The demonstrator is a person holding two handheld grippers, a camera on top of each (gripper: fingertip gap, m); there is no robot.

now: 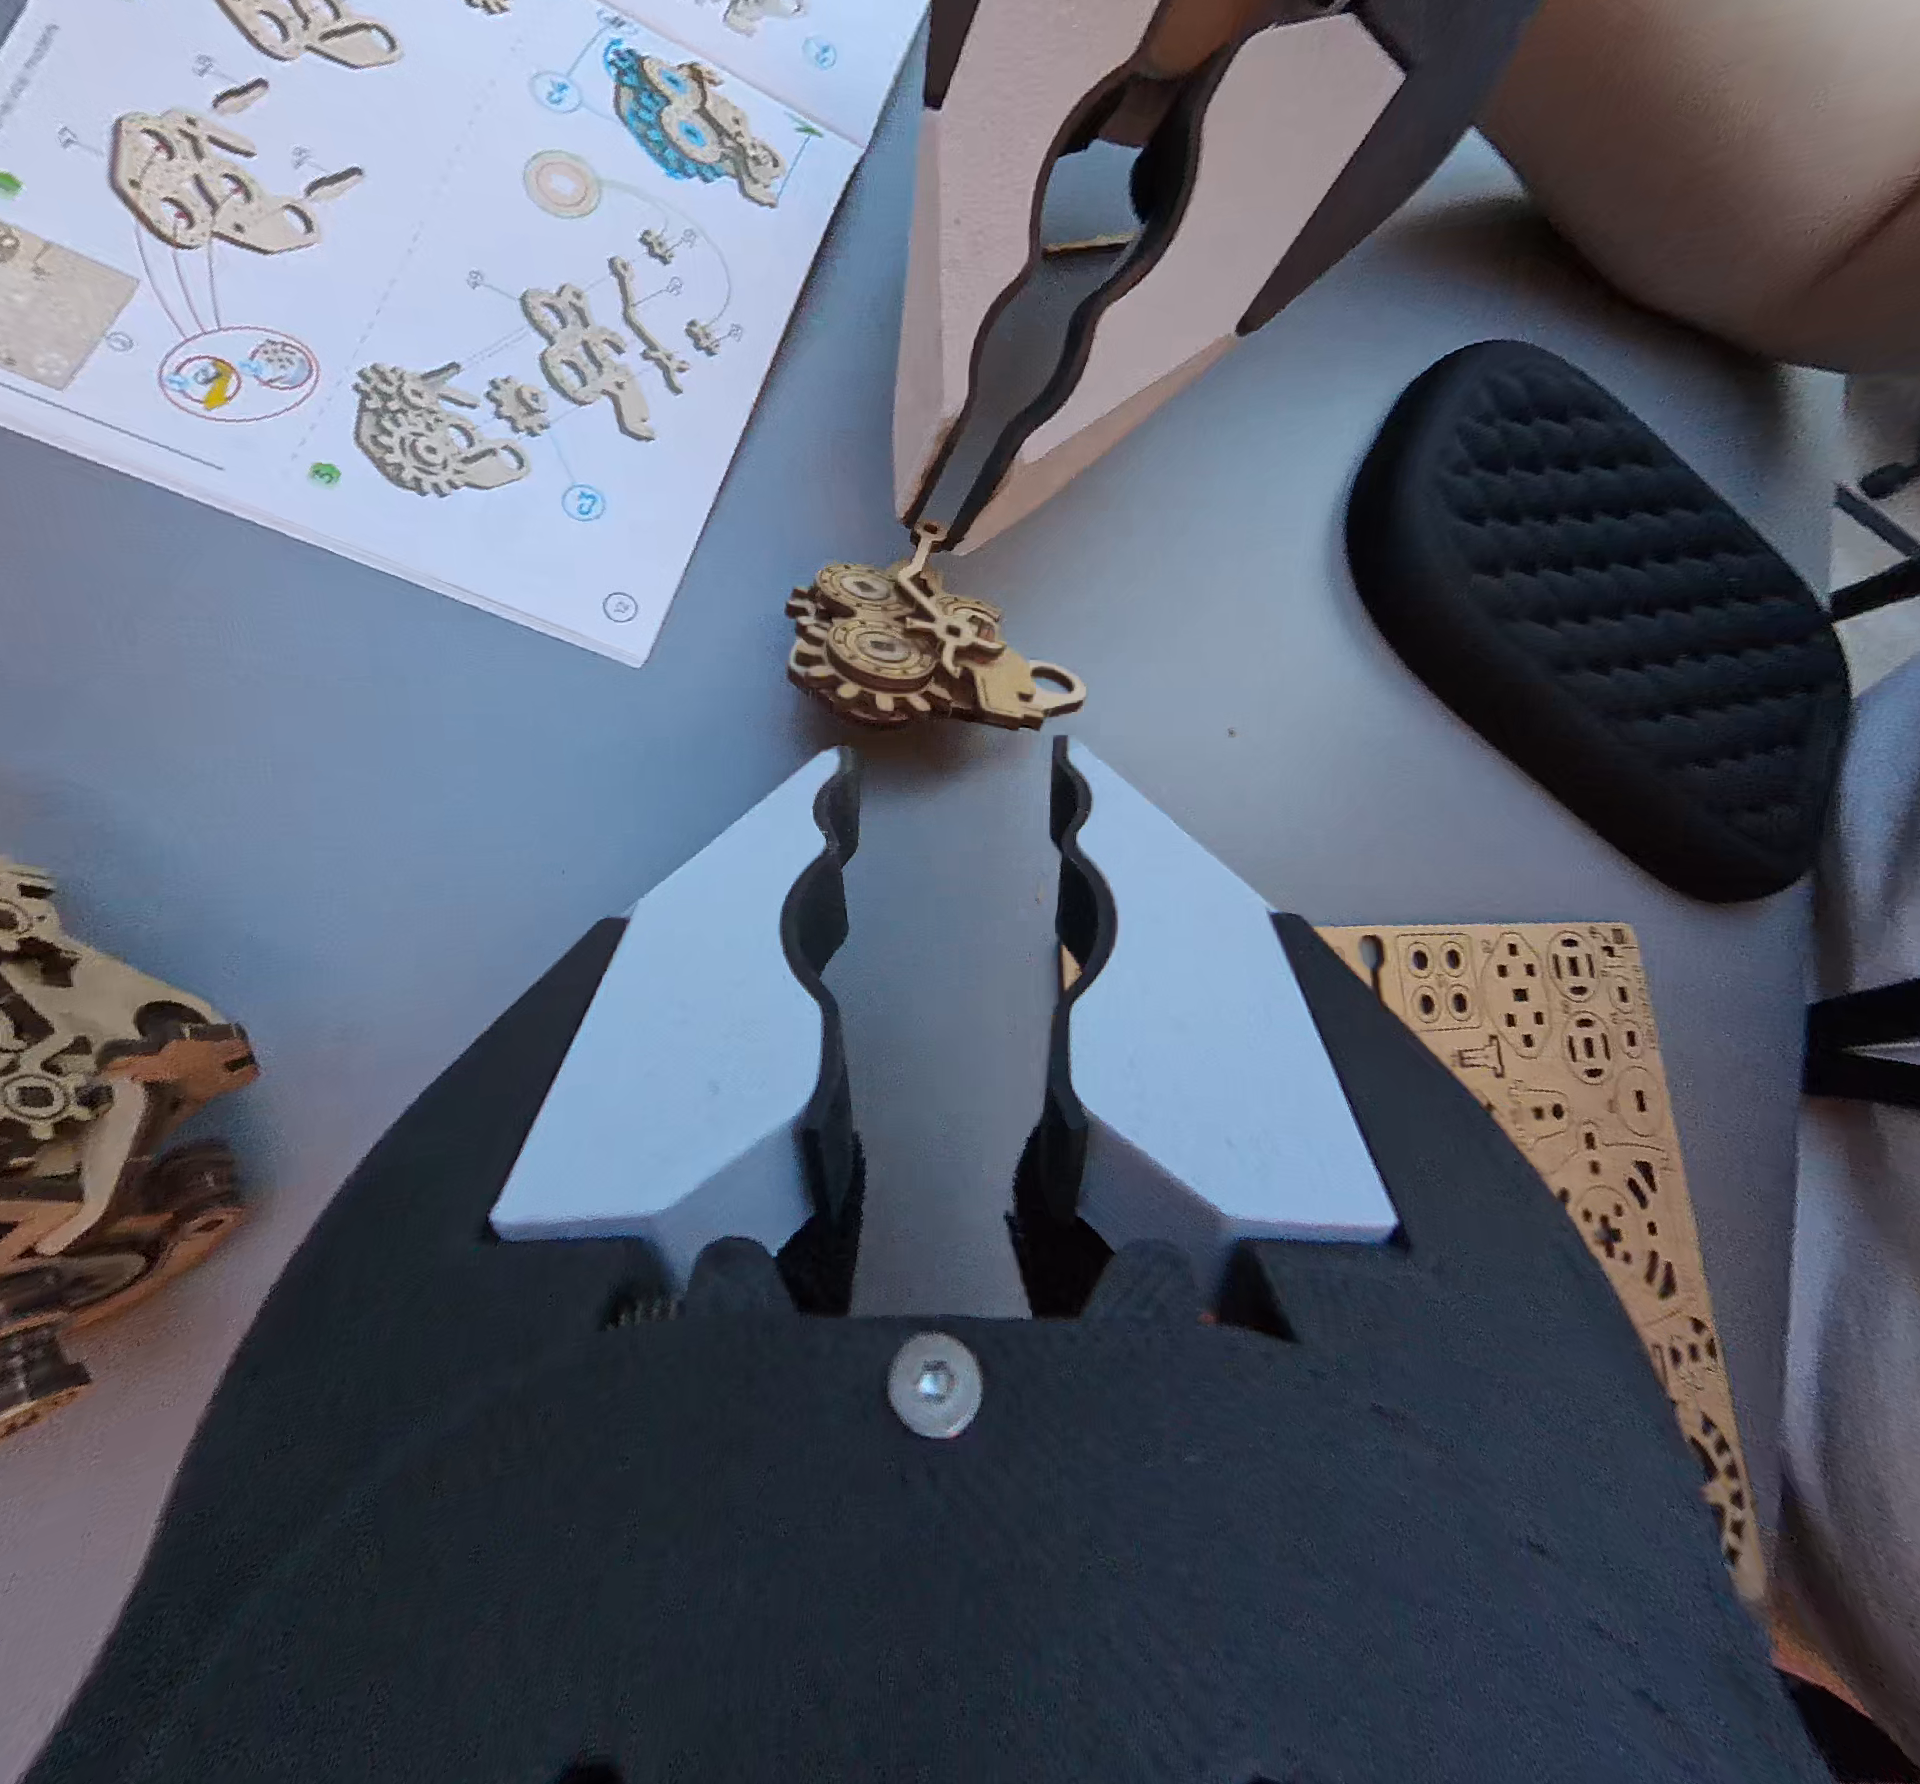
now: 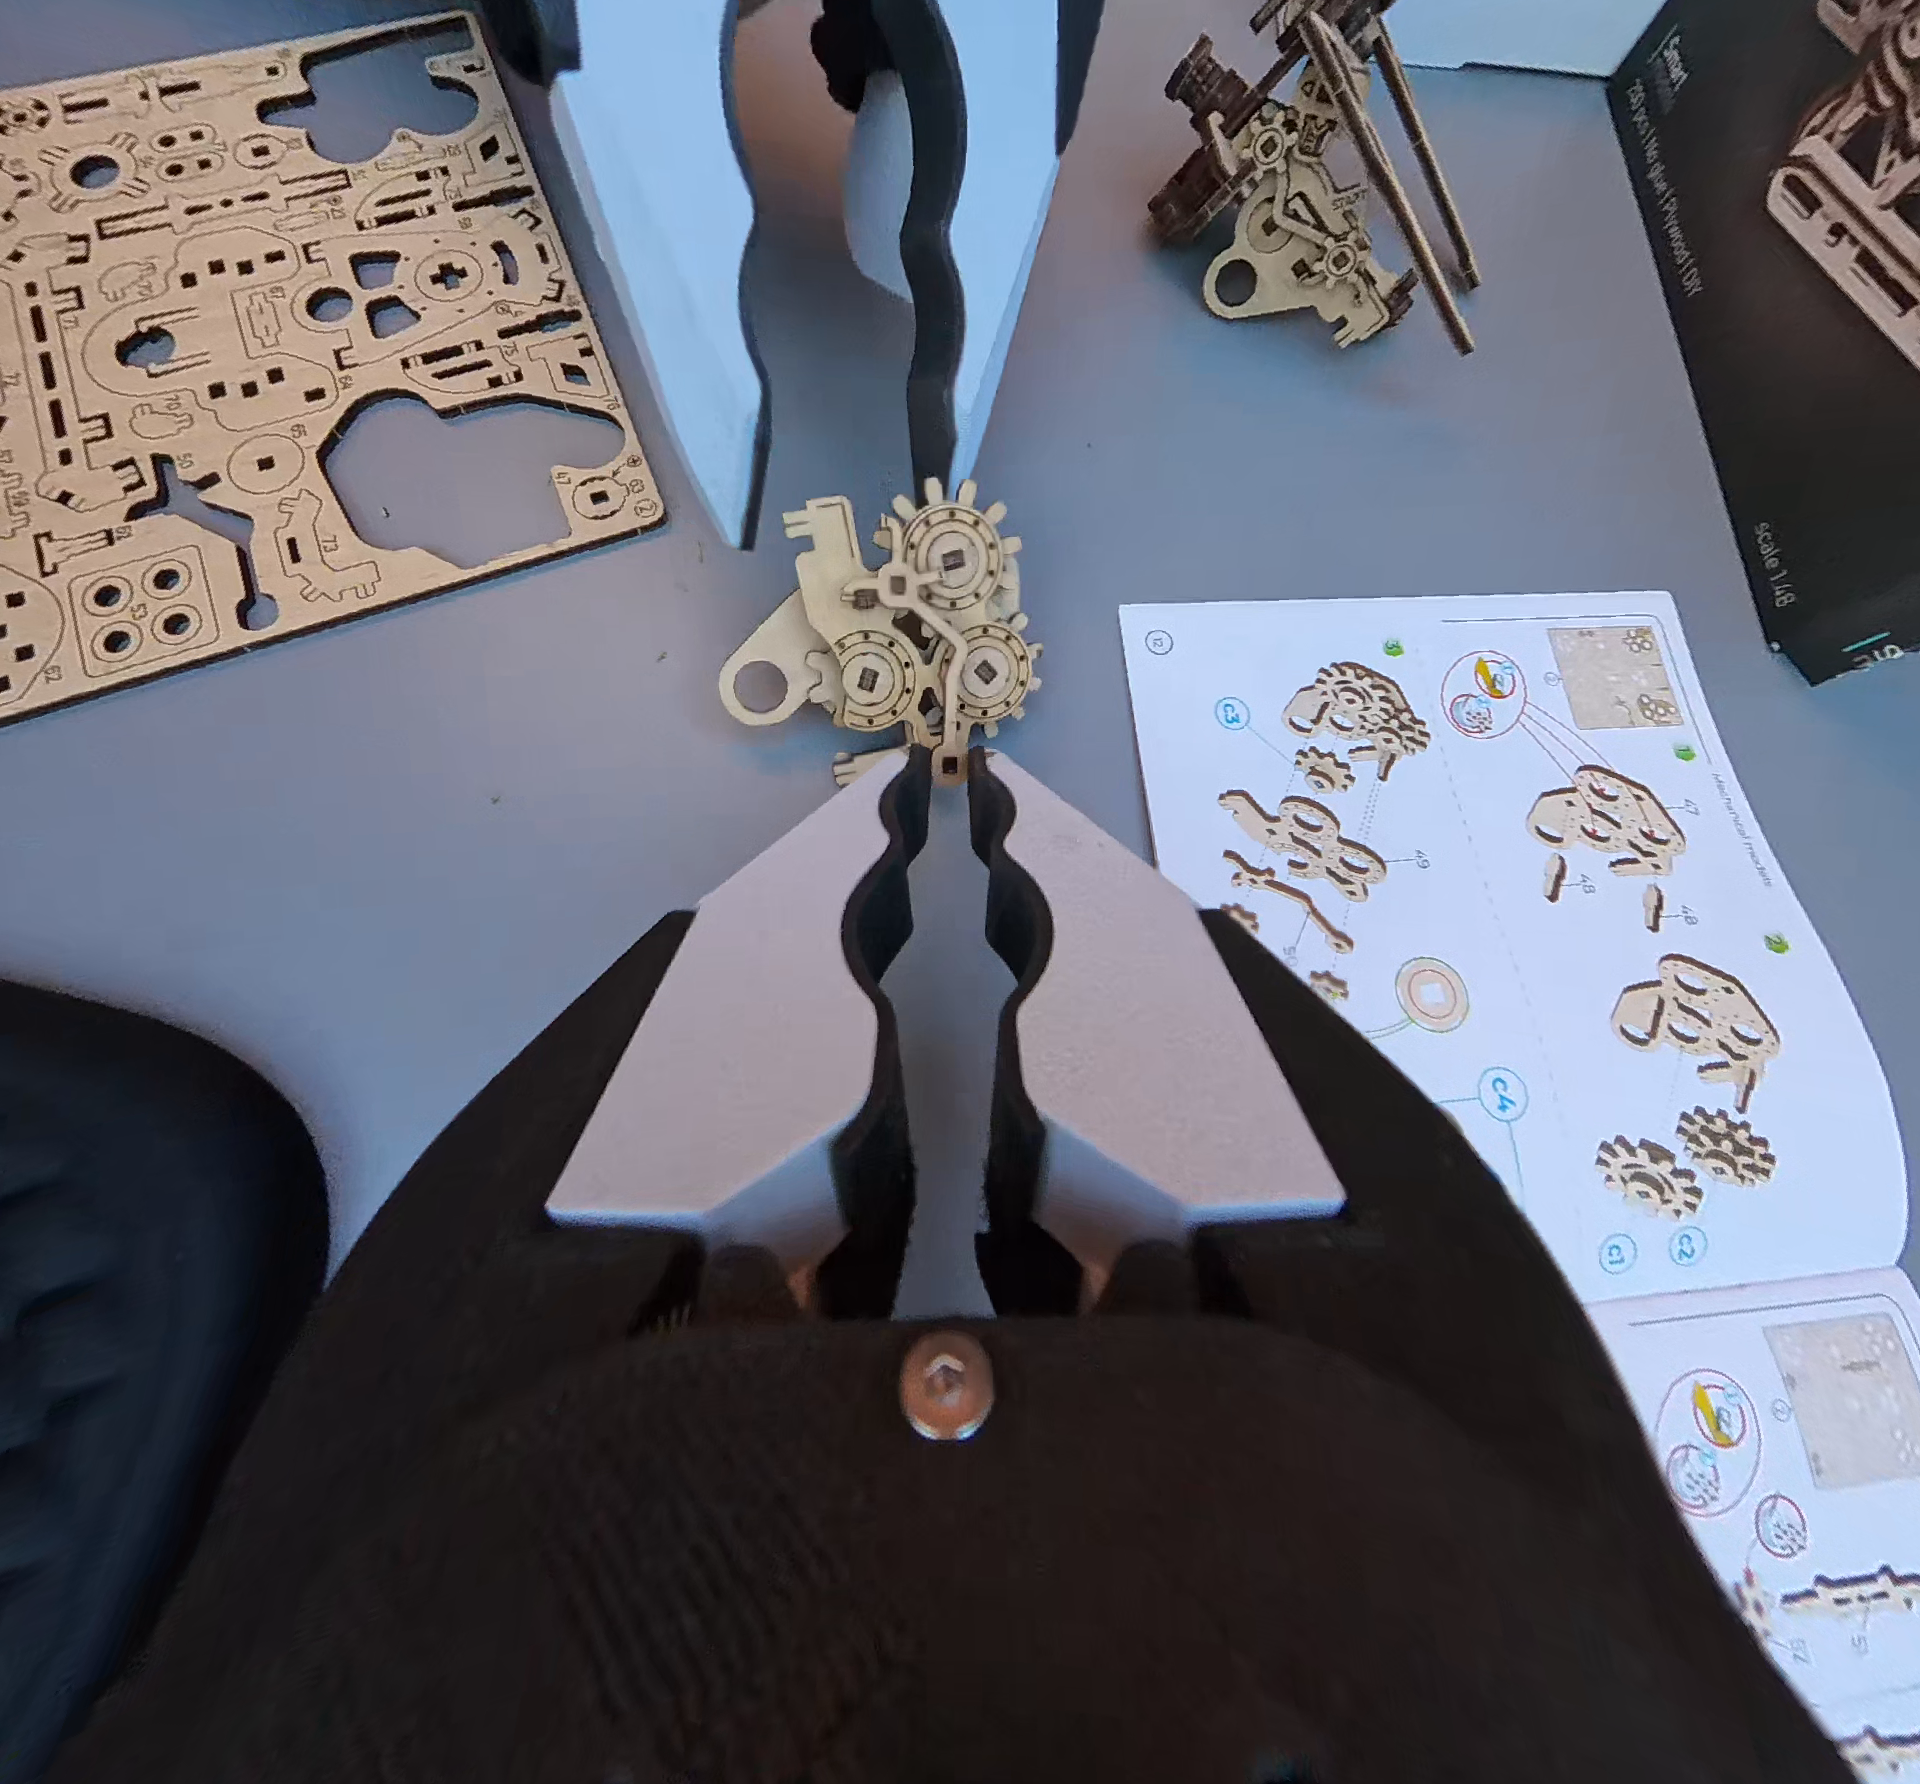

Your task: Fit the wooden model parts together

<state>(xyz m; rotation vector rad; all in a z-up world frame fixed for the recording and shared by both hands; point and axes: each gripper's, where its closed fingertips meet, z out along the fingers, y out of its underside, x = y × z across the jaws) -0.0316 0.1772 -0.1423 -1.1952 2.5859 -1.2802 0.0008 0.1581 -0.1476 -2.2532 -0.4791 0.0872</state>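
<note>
- At the centre of the grey table lay the gear assembly, a small stack of wooden cogs on a plate with a ring tab at its 4 o'clock side in the left wrist view.
- Across its top ran a thin curved lever, its square end reaching to 6 o'clock in the right wrist view.
- The right gripper had its fingers pinched on that square end; the rest of the lever rested on the cogs.
- The left gripper hung just short of the assembly with its fingers parted and nothing between them; whether the tips touched the wood could not be told.
- An instruction booklet lay at 10 o'clock in the left wrist view, and a punched-out parts sheet at 10 o'clock in the right wrist view.
- A finished wooden model stood at 1 o'clock in the right wrist view, well apart from the work; a black padded rest lay at 3 o'clock in the left wrist view.
- Judged from this, the step in hand was seating the lever onto the cog hubs.
- To do it well, the left fingers would best close on the plate's edges first, so the assembly could not slide on the smooth table.
- The lever looked thin and easy to snap, so pressure should go straight down over each hub, not sideways from the pinched end.
- Holes should sit squarely over their pegs before any push; a skewed start could jam or split the wood.
</note>
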